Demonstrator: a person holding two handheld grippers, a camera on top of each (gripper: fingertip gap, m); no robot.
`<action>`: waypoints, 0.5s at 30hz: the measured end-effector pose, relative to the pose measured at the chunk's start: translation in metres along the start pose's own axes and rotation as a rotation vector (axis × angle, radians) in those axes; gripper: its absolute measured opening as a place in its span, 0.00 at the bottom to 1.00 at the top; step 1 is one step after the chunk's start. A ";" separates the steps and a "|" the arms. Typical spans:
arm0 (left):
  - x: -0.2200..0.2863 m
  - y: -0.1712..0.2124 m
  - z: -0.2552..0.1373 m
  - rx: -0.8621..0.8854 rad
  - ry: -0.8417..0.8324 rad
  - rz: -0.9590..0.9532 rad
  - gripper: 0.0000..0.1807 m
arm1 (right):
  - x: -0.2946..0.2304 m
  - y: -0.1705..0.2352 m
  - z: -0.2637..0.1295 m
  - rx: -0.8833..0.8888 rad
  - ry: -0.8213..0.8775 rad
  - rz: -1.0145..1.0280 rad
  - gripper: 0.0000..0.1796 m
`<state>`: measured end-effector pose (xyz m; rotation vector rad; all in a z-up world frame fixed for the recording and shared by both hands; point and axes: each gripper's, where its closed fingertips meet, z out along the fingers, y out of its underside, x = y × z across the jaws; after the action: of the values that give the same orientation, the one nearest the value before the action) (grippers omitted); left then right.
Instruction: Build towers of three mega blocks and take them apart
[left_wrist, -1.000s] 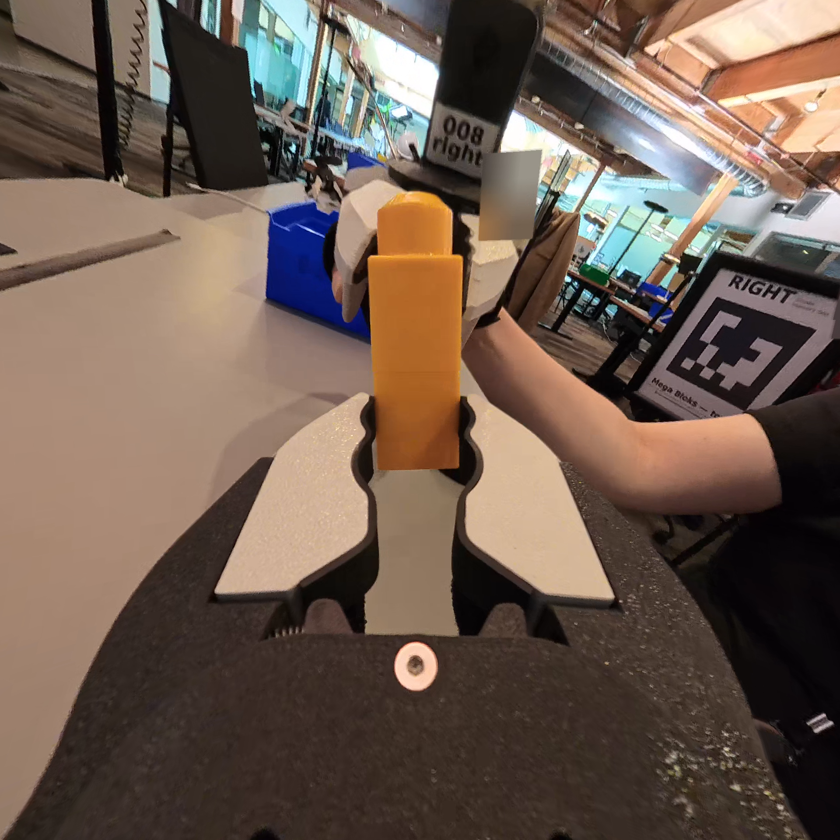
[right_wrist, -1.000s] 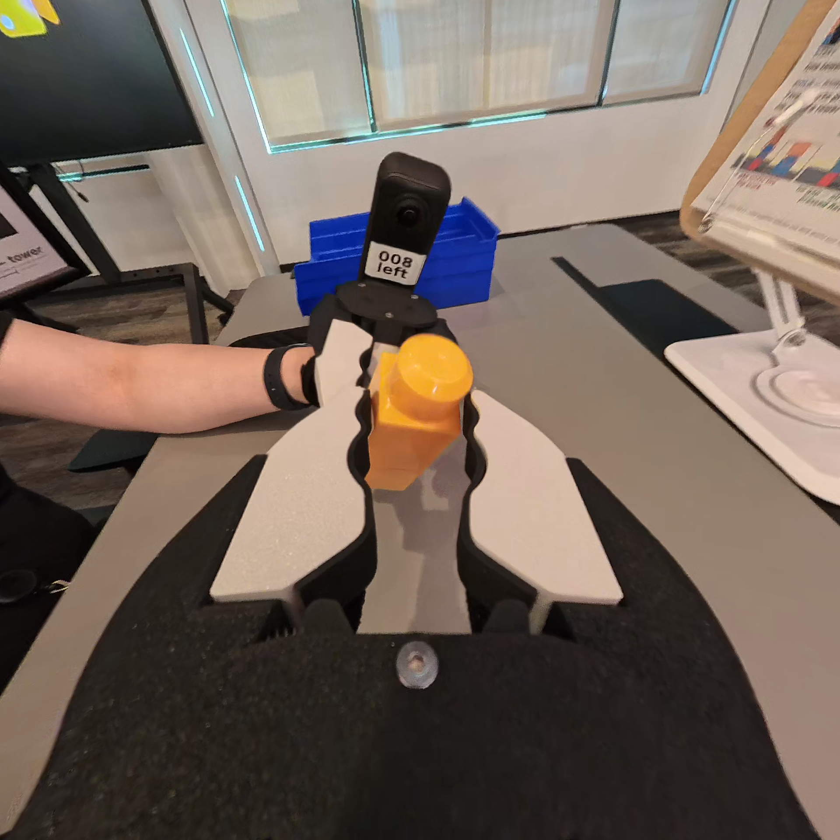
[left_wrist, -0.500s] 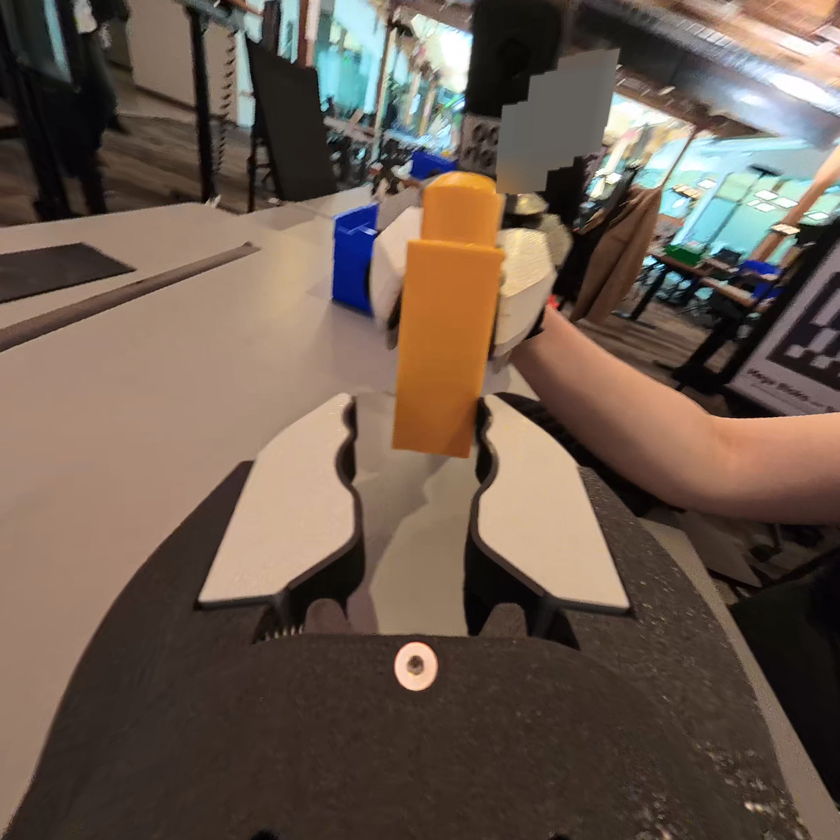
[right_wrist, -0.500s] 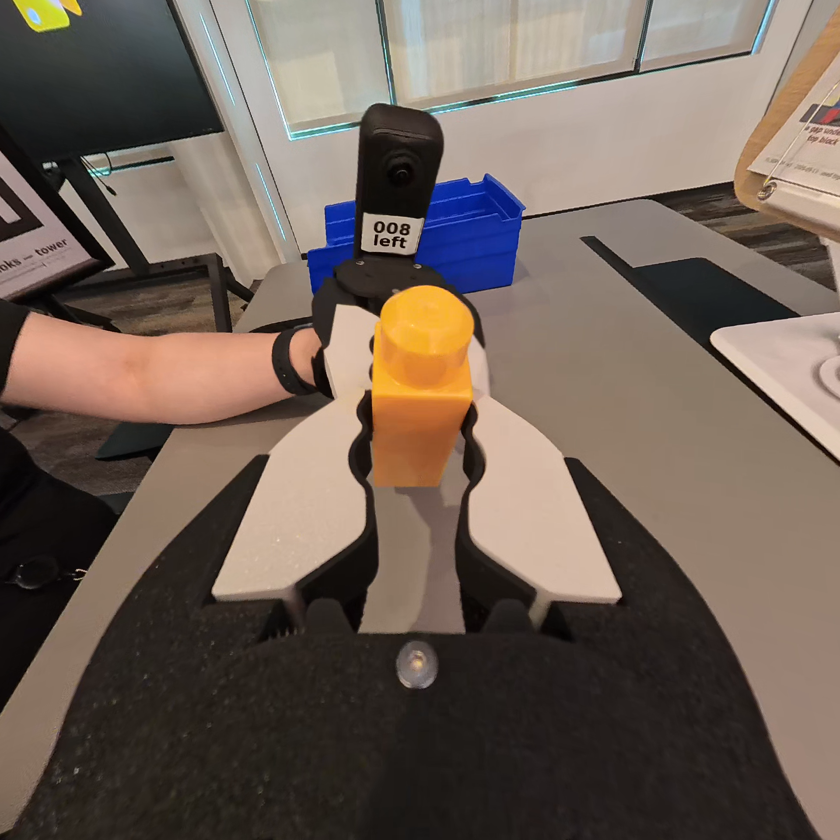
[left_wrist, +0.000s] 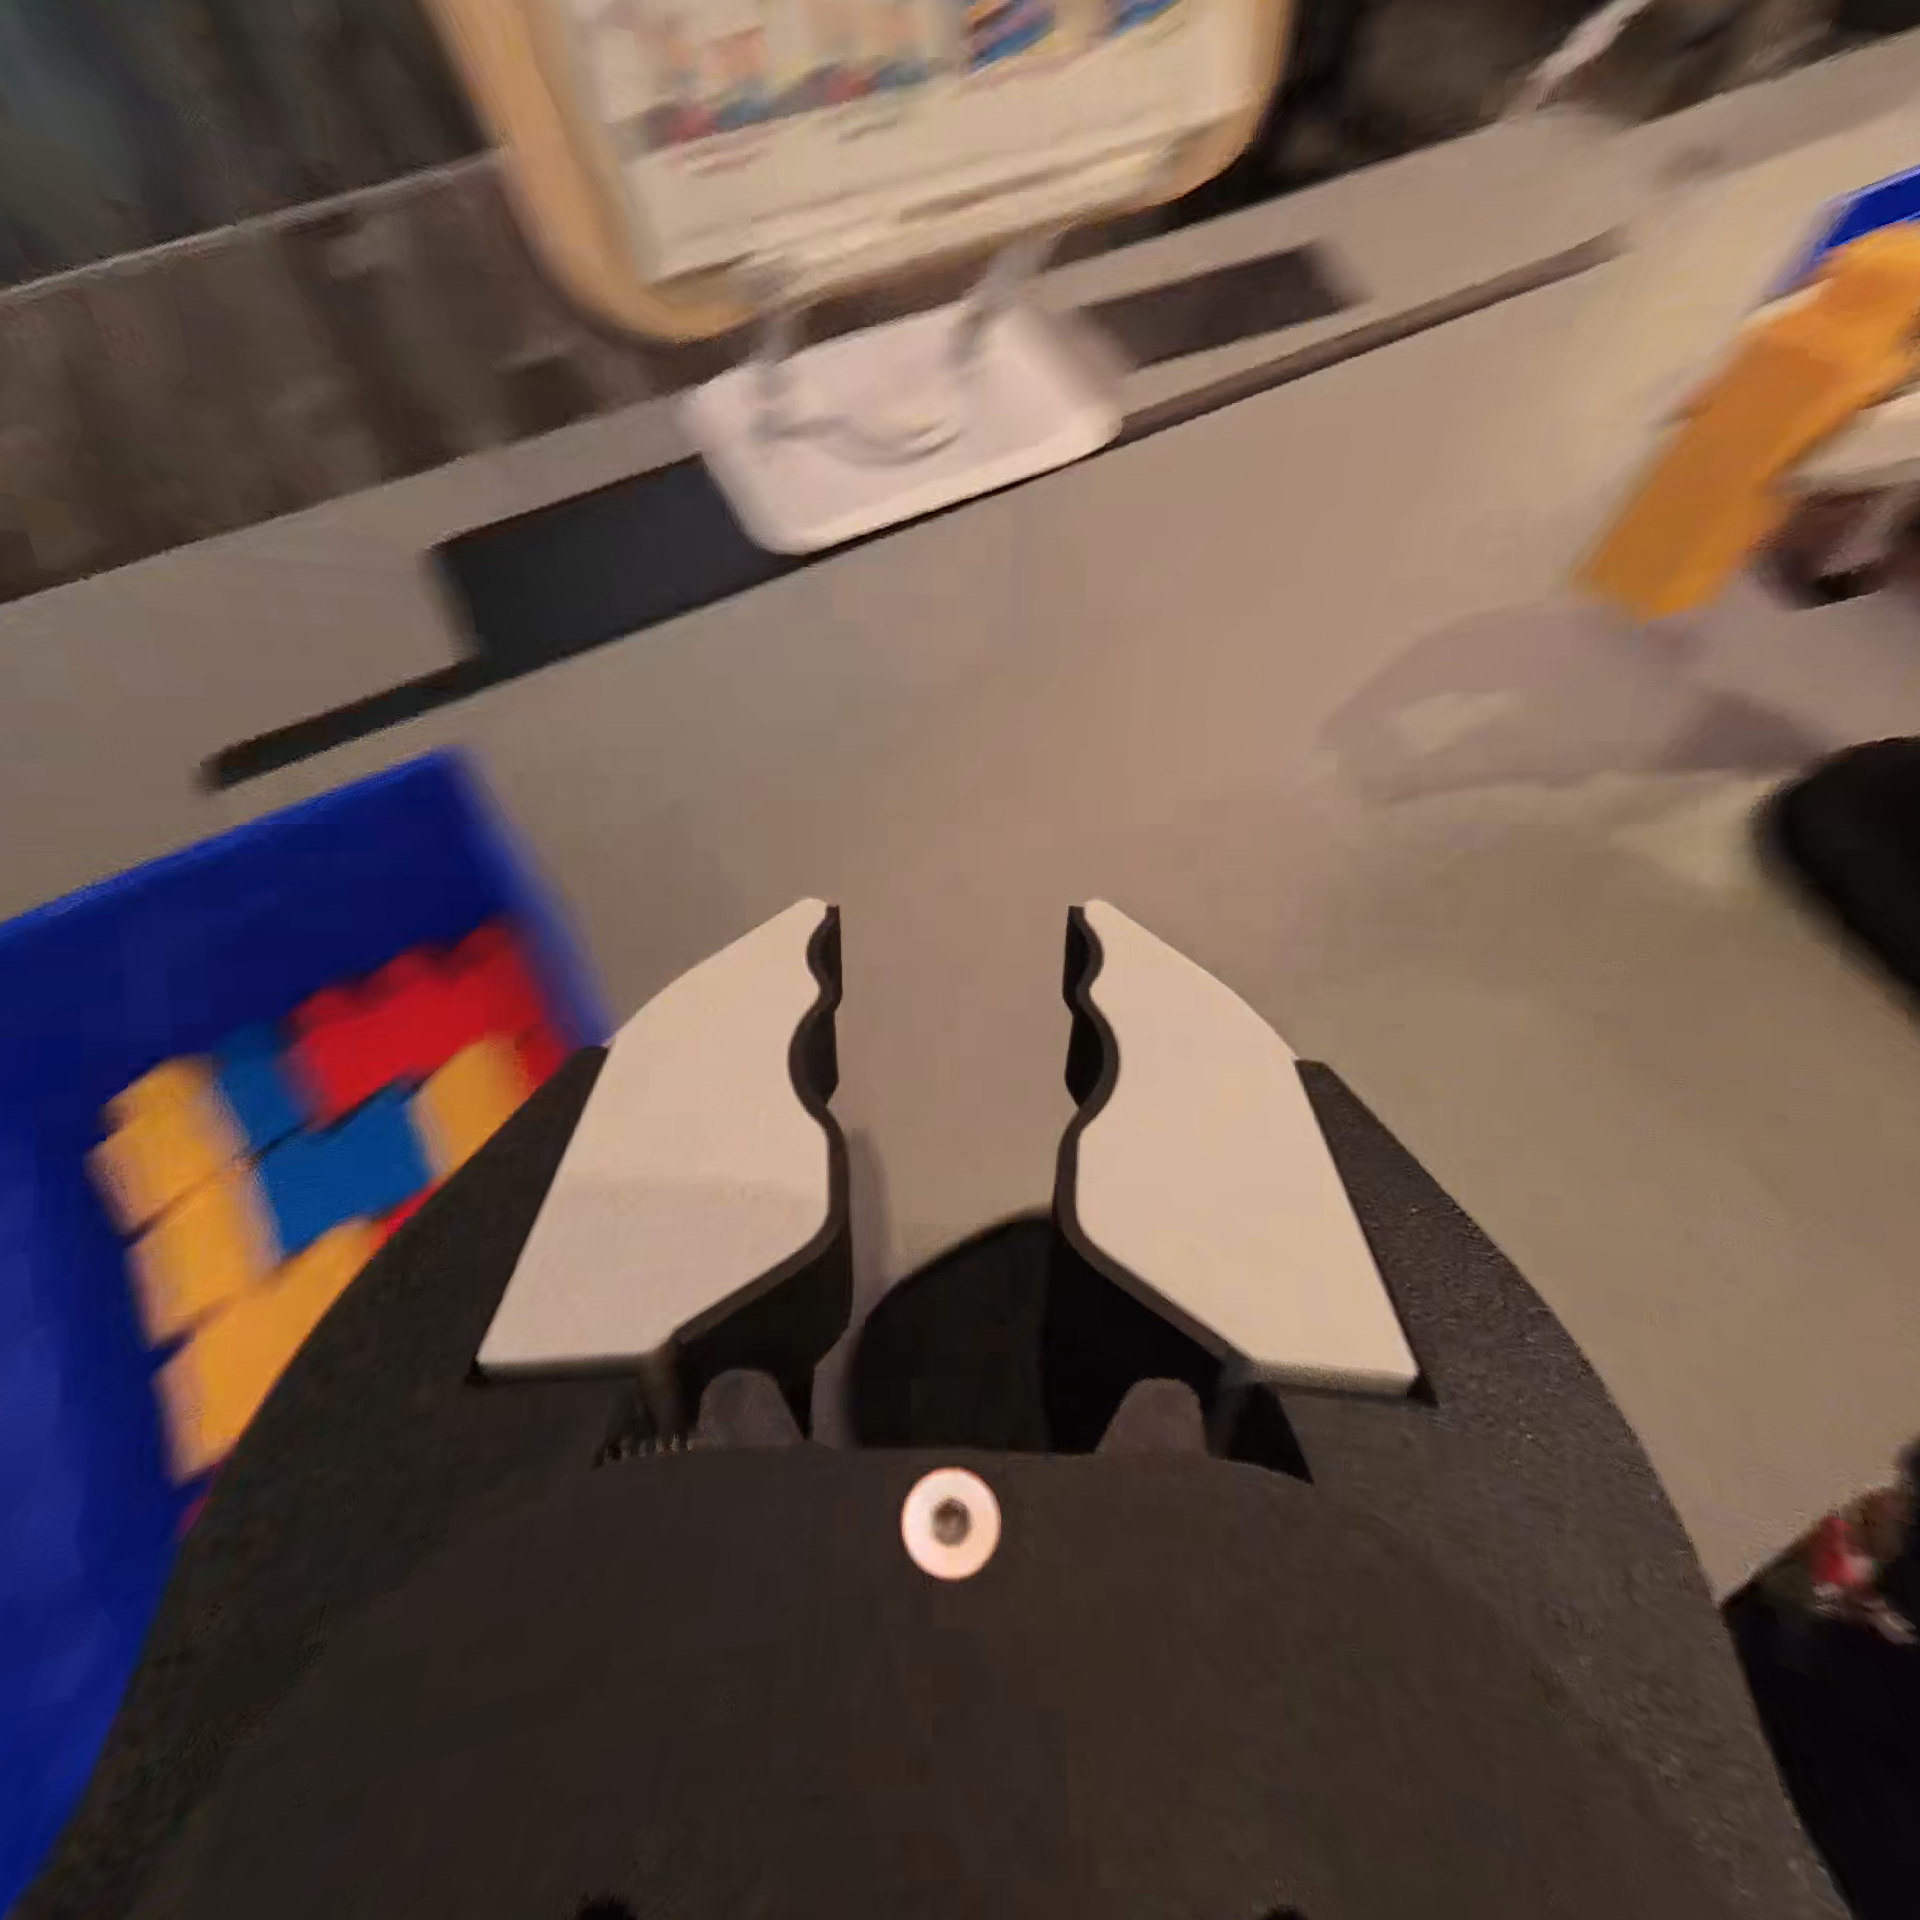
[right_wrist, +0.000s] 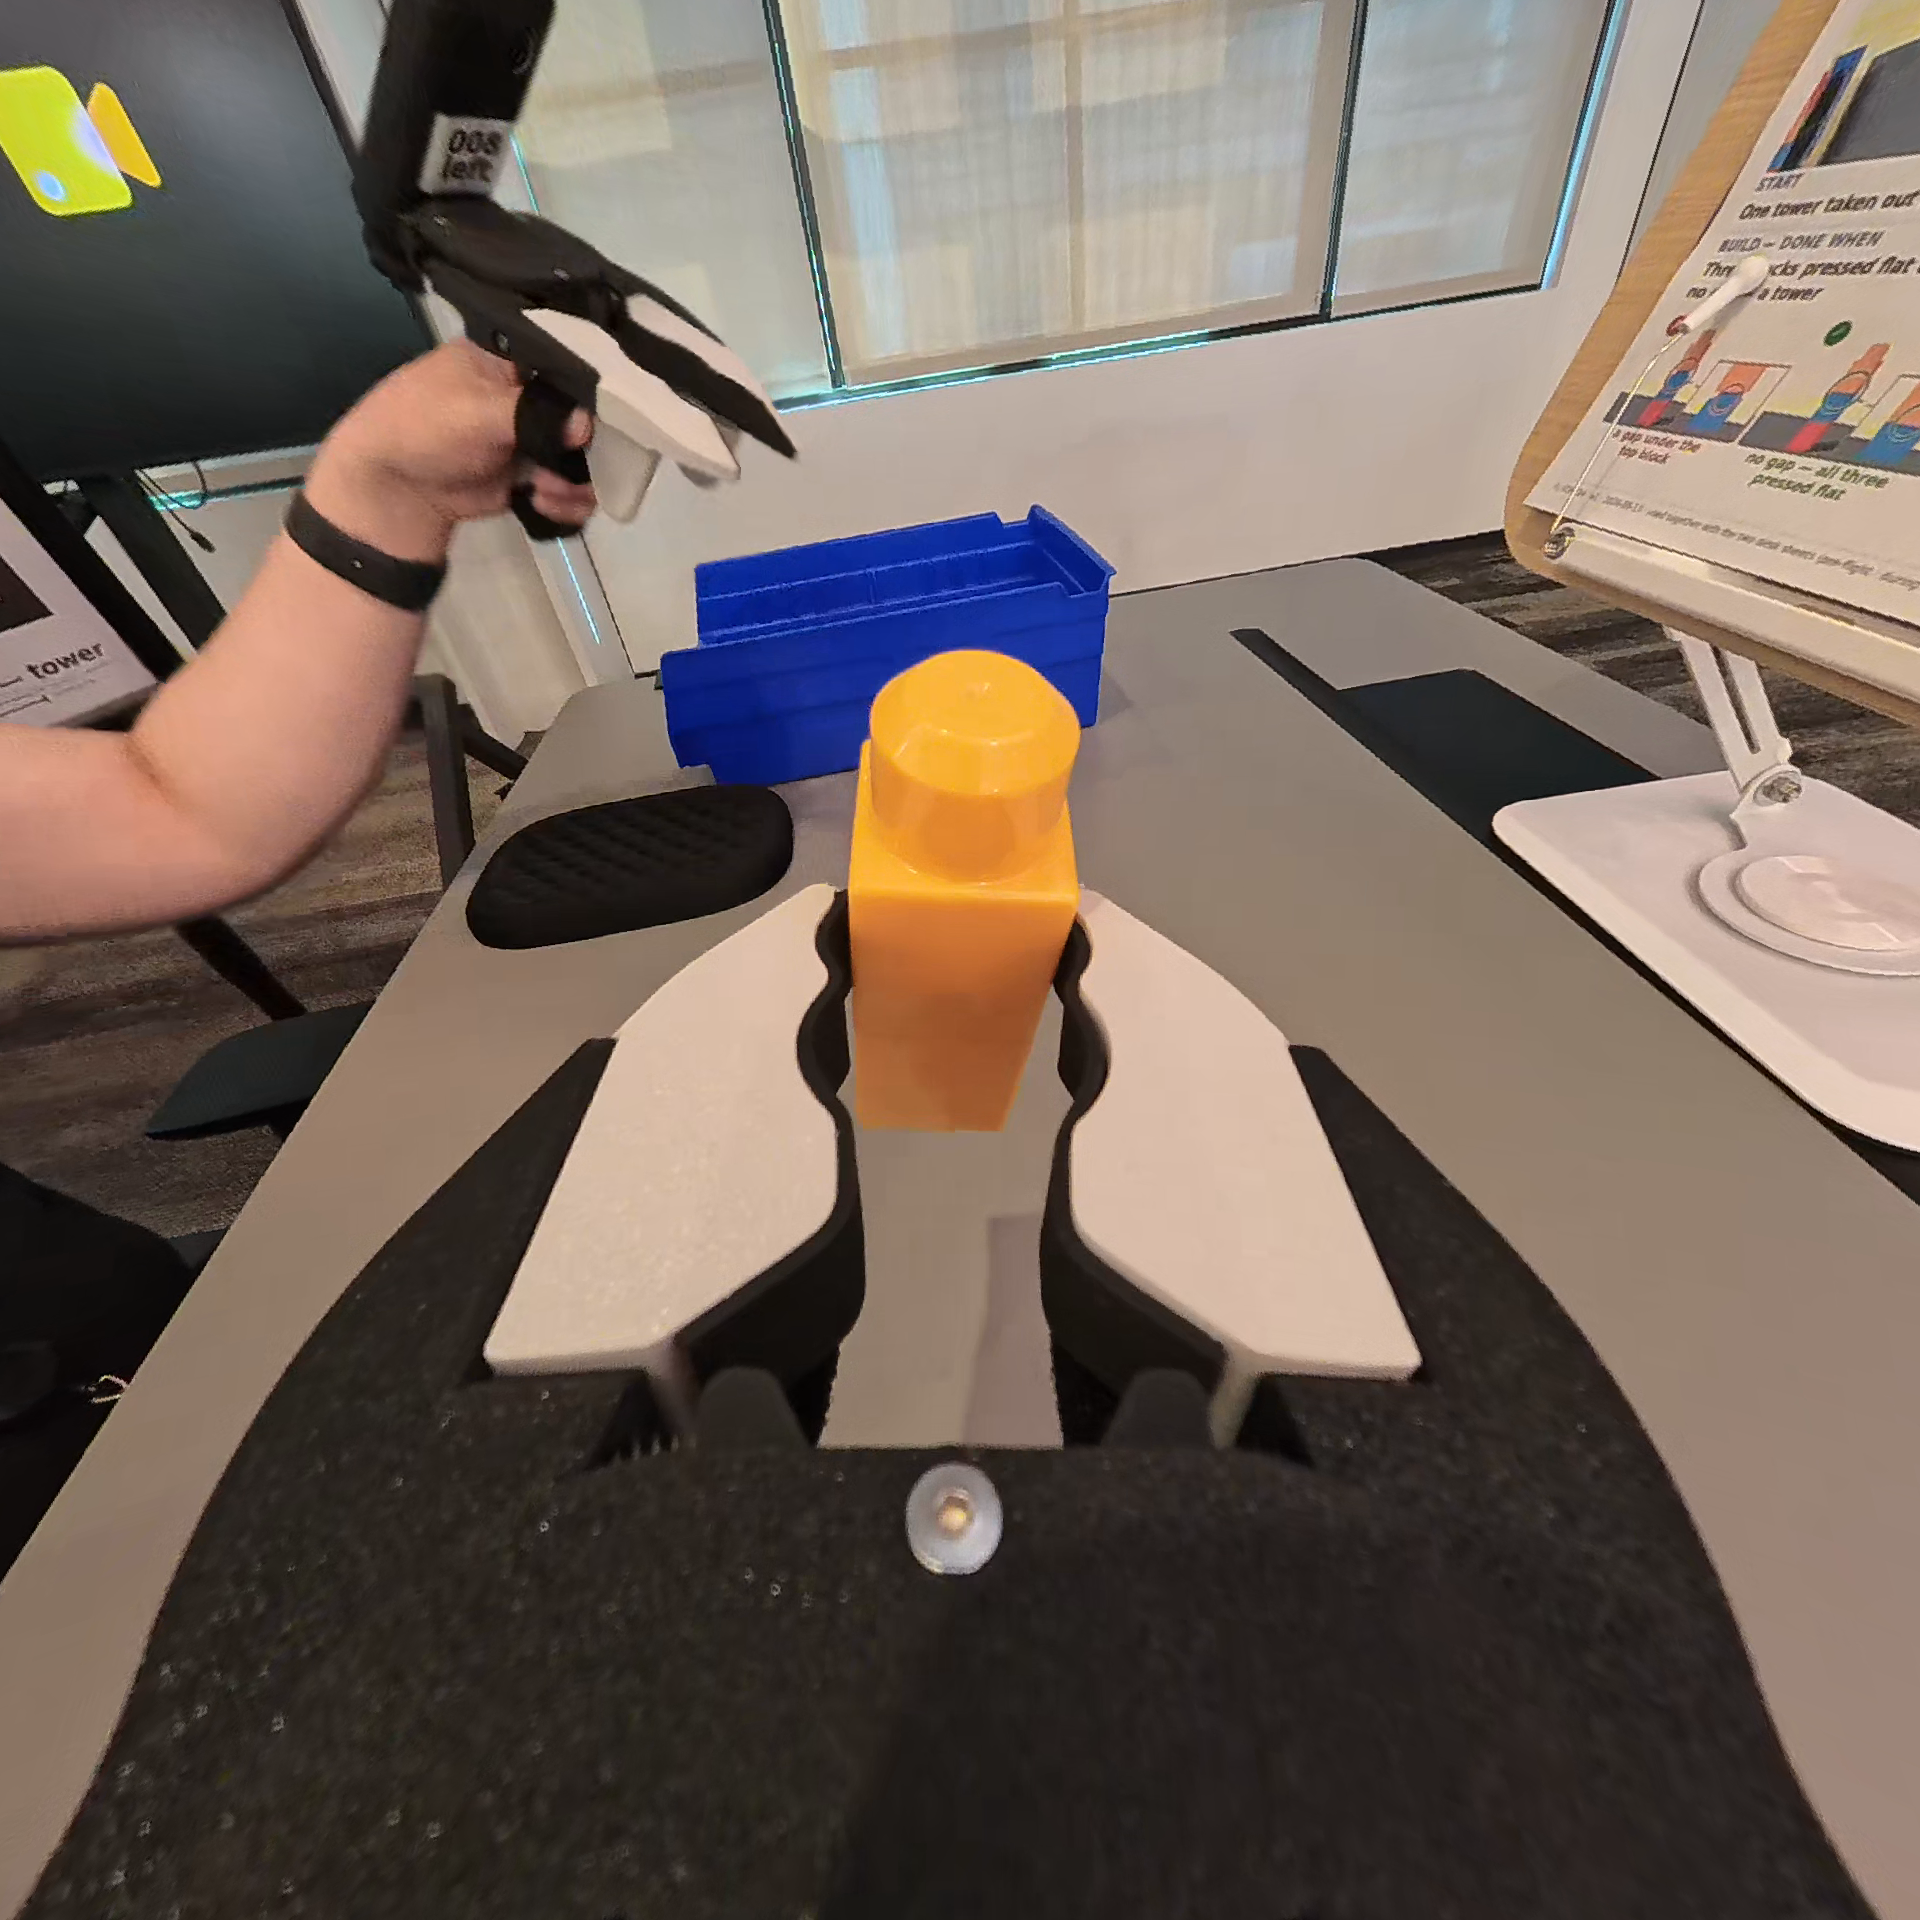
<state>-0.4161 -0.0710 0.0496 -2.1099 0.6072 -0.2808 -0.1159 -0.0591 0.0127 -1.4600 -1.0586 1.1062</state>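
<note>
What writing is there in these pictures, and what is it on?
I leave the wording unquoted; it stands on:
White label, on the black camera.
Printed sheet, on the wooden stand; blurred in the left wrist view.
Sign, at the left edge, cut off.
The orange block bears none.

A flat grey table (right_wrist: 1299, 831) stretches ahead of the right gripper (right_wrist: 956, 904). Straight beyond its tips, at the far edge, sits a blue plastic bin (right_wrist: 883, 644). Ahead and to the left lies a black, textured oval pad (right_wrist: 623, 862). To the right stands a wood-edged board carrying a printed sheet (right_wrist: 1766, 312), tilted on a white stand with a flat white base (right_wrist: 1662, 894); a dark rectangular mat (right_wrist: 1475, 738) lies just beside that base. Far behind are tall windows (right_wrist: 1039, 177) and, upper left, a dark screen (right_wrist: 208, 260).
</note>
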 end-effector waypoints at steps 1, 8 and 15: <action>-0.031 0.014 -0.017 -0.060 -0.099 -0.025 0.22 | 0.000 0.000 0.000 0.003 0.000 0.002 0.20; -0.131 0.154 -0.053 -0.584 -0.202 -0.294 0.14 | 0.002 0.010 0.007 -0.024 0.005 0.026 0.20; -0.162 0.203 -0.048 -0.774 -0.323 -0.306 0.09 | 0.005 0.016 0.008 -0.048 0.006 0.042 0.20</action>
<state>-0.6379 -0.1179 -0.0850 -2.9178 0.1992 0.1657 -0.1217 -0.0548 -0.0051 -1.5285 -1.0606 1.1121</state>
